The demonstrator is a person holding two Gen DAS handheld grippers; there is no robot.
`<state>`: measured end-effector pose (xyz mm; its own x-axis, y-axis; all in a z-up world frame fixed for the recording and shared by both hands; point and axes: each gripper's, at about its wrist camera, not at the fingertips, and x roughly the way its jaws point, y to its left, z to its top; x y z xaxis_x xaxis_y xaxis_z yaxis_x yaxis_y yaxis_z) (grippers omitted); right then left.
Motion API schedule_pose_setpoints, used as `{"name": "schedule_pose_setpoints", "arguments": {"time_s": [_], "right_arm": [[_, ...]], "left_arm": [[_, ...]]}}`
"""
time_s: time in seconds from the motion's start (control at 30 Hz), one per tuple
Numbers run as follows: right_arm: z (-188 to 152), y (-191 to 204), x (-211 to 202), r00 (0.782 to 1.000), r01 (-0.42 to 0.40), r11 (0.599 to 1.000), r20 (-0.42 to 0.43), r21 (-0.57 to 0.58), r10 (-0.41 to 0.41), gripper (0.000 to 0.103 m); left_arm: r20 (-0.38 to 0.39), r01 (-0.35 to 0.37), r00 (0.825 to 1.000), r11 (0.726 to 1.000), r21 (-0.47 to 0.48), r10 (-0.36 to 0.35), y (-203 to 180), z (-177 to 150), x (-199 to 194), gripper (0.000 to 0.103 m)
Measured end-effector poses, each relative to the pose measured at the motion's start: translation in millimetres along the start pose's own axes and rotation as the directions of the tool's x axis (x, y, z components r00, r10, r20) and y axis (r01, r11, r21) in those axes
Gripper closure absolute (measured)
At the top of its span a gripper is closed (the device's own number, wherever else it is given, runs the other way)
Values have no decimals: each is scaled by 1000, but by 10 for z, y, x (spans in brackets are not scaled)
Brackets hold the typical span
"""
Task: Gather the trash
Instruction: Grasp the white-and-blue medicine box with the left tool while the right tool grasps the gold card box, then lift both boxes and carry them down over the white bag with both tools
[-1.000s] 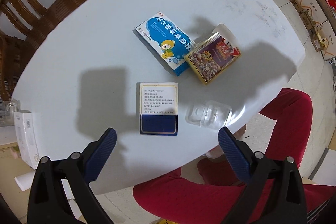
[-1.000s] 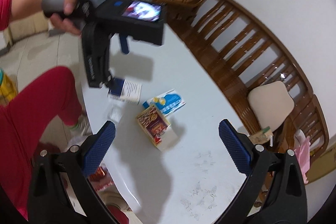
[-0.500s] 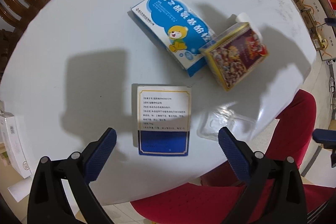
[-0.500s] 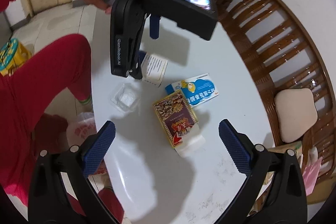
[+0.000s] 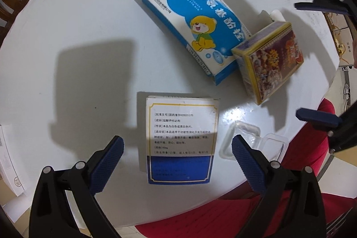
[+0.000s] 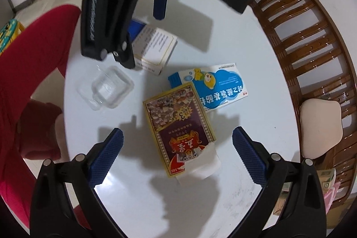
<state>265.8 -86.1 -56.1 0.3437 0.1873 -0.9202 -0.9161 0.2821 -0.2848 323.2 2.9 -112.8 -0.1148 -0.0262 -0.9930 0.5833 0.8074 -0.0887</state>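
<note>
While both tools hang above the round white desk, stock reads:

Landmark: white-and-blue printed medicine carton, flat near the desk edge.
Left tool: jaws spread wide, straddling the landmark, empty.
Right tool: spread wide, empty, over the gold-edged maroon box.
Other trash: clear plastic blister tray beside the landmark; blue bear-print carton beyond it.
Risk: closing askew may skid the landmark off the edge.
View difference: right wrist alone shows the wooden chair.
</note>
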Motion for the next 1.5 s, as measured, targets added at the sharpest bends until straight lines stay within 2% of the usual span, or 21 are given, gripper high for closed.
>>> {"name": "schedule_pose_setpoints", "arguments": {"time_s": [0.1,0.27,0.37,0.57,0.67,0.83,1.0,1.3,1.43,1.5], "right_arm": [[0,19,106,1000,13,1000,-16,-24,-13,16],[-8,-19,228,1000,4,1000,-28,-20,-4,18],[-8,-38,281,999,5,1000,-34,-16,-6,36],[-43,-79,305,1000,9,1000,-25,28,-8,37],[-67,-105,302,1000,15,998,-16,57,-14,37],[-107,-118,276,1000,21,995,-13,99,-19,37],[-184,-97,174,999,44,987,6,152,-45,37],[-287,-90,8,992,122,959,13,257,-129,37],[-327,-113,-139,983,165,924,19,346,-183,37],[-345,-116,-282,974,196,894,23,404,-224,37]], "left_arm": [[-4,6,1000,1000,-3,-6,-11,27,43,8],[-3,7,1000,1000,-5,-7,10,24,105,8],[-7,11,1000,1000,-8,-11,46,19,148,8],[23,22,999,1000,-17,-22,104,-27,161,8],[34,15,999,1000,-19,-14,137,-86,152,12],[56,-29,998,999,-21,31,182,-153,94,25],[73,-24,997,999,-32,26,218,-209,20,43],[122,-18,992,996,-84,28,304,-344,-93,43],[159,-33,986,994,-101,49,302,-491,-298,43],[179,-44,982,992,-117,65,314,-556,-392,43]]}}
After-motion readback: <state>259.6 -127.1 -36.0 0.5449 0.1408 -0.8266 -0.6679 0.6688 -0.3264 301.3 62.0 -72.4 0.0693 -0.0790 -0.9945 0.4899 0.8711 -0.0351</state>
